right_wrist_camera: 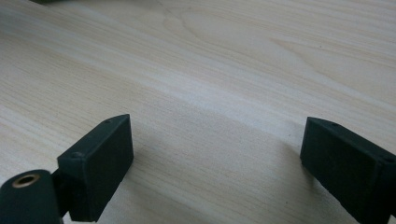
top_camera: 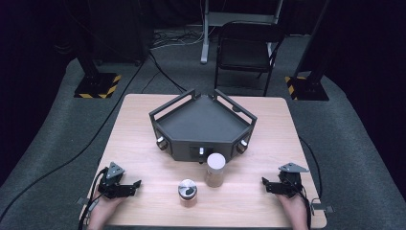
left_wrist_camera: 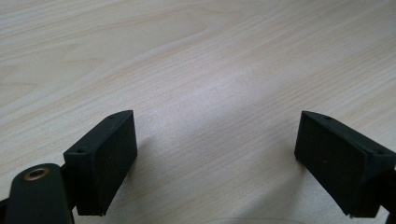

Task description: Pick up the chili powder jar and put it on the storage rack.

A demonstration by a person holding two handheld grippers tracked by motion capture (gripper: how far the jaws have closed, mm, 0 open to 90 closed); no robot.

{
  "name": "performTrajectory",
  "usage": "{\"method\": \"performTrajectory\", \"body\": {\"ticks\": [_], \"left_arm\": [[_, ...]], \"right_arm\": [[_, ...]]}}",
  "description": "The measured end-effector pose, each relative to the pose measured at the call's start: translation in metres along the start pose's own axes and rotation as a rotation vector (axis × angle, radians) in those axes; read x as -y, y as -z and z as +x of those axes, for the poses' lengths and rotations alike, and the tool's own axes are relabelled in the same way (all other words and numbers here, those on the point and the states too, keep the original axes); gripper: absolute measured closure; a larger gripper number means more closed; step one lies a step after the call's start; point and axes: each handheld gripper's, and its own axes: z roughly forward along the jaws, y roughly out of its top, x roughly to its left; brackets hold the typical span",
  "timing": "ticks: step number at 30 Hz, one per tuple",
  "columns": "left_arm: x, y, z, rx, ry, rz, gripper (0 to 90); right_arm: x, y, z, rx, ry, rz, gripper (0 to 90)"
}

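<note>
On the wooden tabletop two containers stand near the front edge, between the grippers; the short jar with a shiny metal lid stands closer to the person, and the taller cylinder with a pale lid stands just beside it, to its right and farther back, right in front of the dark angular tray; the left gripper rests low at the front left, its jaws spread wide over bare wood, holding nothing; the right gripper rests at the front right, jaws likewise wide apart and empty; both point inward toward the containers, well apart from them.
</note>
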Motion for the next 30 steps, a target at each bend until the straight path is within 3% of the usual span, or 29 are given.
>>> {"method": "performTrajectory", "body": {"ticks": [30], "left_arm": [[-0.0005,0.0005,0.0028,0.015,-0.011,0.007,10.0]], "right_arm": [[-0.0026,-0.0016,0.0024,0.013,-0.013,0.011,4.4]]}}
